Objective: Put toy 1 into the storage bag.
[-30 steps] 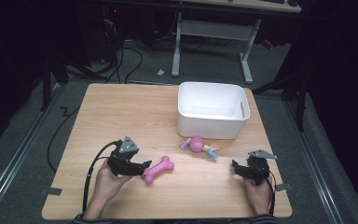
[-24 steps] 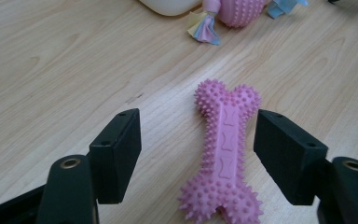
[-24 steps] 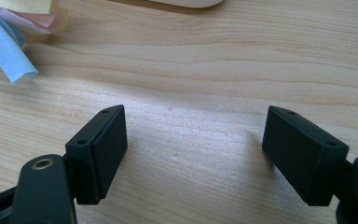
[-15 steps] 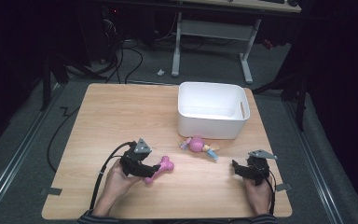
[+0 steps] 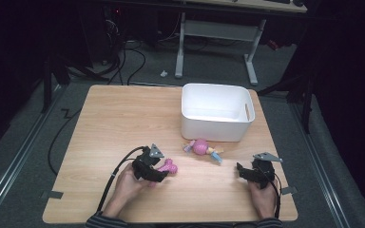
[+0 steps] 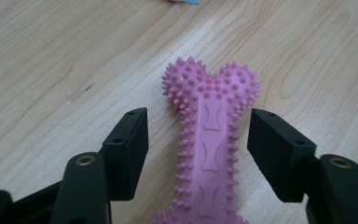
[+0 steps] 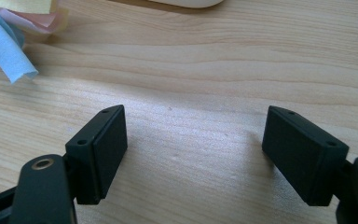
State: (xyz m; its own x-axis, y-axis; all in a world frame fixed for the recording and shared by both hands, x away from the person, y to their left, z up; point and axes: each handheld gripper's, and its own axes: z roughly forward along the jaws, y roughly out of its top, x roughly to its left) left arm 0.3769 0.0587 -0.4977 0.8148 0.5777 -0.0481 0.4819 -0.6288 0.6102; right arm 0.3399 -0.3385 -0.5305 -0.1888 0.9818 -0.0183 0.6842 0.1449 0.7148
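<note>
We note the left gripper (image 5: 164,169) low over the near left part of the wooden table (image 5: 119,118), straddling the shaft of a pink spiked bone-shaped chew toy (image 6: 209,144). In the left gripper view the bone lies flat on the wood, its knobbed far end past the jaw tips and its shaft running back between them. The jaws stand partly apart and have just been closing, with the bone between them. We see a clear strip of table between the left-hand pad and the spikes; the right-hand pad sits closer, but a thin gap still shows there. So we record no clamp on the bone: the pads are not pressing it.

In the high view the bone (image 5: 167,166) pokes out beyond the left gripper toward the table's middle. The person's left hand (image 5: 128,183) wraps the gripper body from the near edge.

The right gripper (image 5: 241,171) sits near the near right edge, held in the right hand (image 5: 261,197). In the right gripper view its jaws are spread wide over bare wood, with nothing between them and nothing touched.

Between the two grippers, farther up the table, lies a pink ball toy with coloured cloth strips (image 5: 202,147); a blue strip (image 7: 4,46) of it shows in the right gripper view. Just behind it stands a white plastic bin (image 5: 216,128).
</note>
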